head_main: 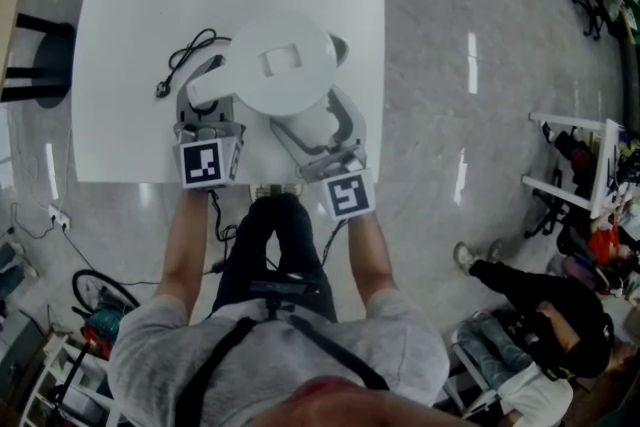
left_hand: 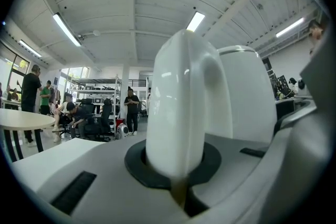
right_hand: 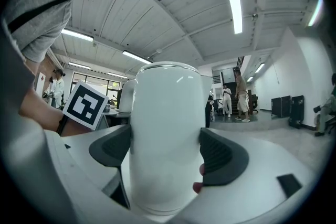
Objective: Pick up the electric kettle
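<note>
kettle (head_main: pixel 282 65): glossy, smooth white plastic, light streaks on it | left gripper (left_hand: pixel 176 165) shell: matt pale-grey plastic | right gripper (right_hand: pixel 165 152) pads (right_hand: pixel 223 157): dark, ribbed, rubbery-looking — matt | marker faces (head_main: pixel 202 163): flat matt print, black on white | table (head_main: pixel 120 35): smooth white top, dull sheen | floor (head_main: pixel 430 45): polished grey, mirror-like glare | shirt (head_main: pixel 400 345): grey cloth — soft knit

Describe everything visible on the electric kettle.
The kettle is glossy white and looks like plastic. It has a cylindrical body, a round lid with a square recess, a small spout and a loop handle. It stands upright over the white table. The left gripper is clamped on the handle. The right gripper squeezes the lower body between its dark pads. Whether the base has left the table cannot be told.
</note>
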### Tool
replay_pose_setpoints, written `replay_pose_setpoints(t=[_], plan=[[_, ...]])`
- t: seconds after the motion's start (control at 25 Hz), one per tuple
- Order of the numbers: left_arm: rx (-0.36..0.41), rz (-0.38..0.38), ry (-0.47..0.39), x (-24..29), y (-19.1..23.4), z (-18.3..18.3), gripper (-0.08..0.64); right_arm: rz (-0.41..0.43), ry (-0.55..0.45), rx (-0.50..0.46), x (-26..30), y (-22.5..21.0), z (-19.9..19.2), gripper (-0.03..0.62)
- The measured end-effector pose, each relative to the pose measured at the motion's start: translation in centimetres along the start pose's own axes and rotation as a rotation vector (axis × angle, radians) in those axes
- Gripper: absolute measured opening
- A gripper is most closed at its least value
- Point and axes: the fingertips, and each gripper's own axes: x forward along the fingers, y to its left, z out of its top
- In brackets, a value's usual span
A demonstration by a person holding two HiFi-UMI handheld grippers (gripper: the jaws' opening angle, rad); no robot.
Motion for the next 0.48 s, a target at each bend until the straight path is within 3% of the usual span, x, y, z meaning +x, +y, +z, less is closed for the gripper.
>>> replay_pose_setpoints(t=[0.12, 0.28, 0.48], plan=[[0.008, -0.001, -0.053, 0.1, 0.0, 0.9, 0.008, 0.002, 0.004, 0.004, -0.2, 0.0, 0.0, 0.422], [-0.009, 0.004, -0.013, 0.0, 0.1, 0.6, 0.008, 0.007, -0.020, -0.002, 0.0, 0.0, 0.5, 0.422], [-0.015, 0.004, -0.041, -0.4, 0.1, 1.9, 0.008, 0.007, -0.046, -0.010, -0.3, 0.2, 1.4, 0.422]])
